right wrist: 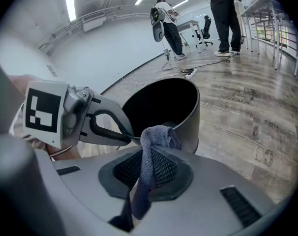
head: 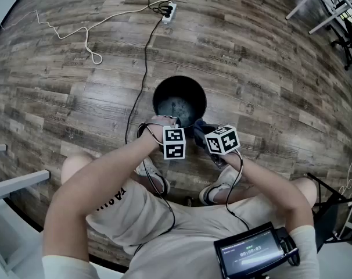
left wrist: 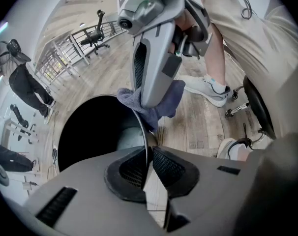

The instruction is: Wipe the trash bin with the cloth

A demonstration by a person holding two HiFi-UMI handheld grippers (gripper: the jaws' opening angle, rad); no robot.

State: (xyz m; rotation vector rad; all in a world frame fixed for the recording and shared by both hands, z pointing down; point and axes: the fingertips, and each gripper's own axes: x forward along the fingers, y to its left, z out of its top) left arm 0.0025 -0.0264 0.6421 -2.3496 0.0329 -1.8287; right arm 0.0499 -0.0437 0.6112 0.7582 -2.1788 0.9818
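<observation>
A round black trash bin stands on the wood floor just ahead of my knees. My left gripper points steeply down and is shut on the bin's thin near rim, one pad inside and one outside. My right gripper is shut on a grey-blue cloth, which bunches up past the jaws and rests against the bin's rim beside the left gripper. In the left gripper view the cloth hangs over the rim under the right gripper's fingers. From the head view the cloth sits at the bin's near right edge.
A power strip with black and white cables lies on the floor beyond the bin. Desk legs and an office chair stand at the far right. My shoes are close behind the bin. People stand in the background.
</observation>
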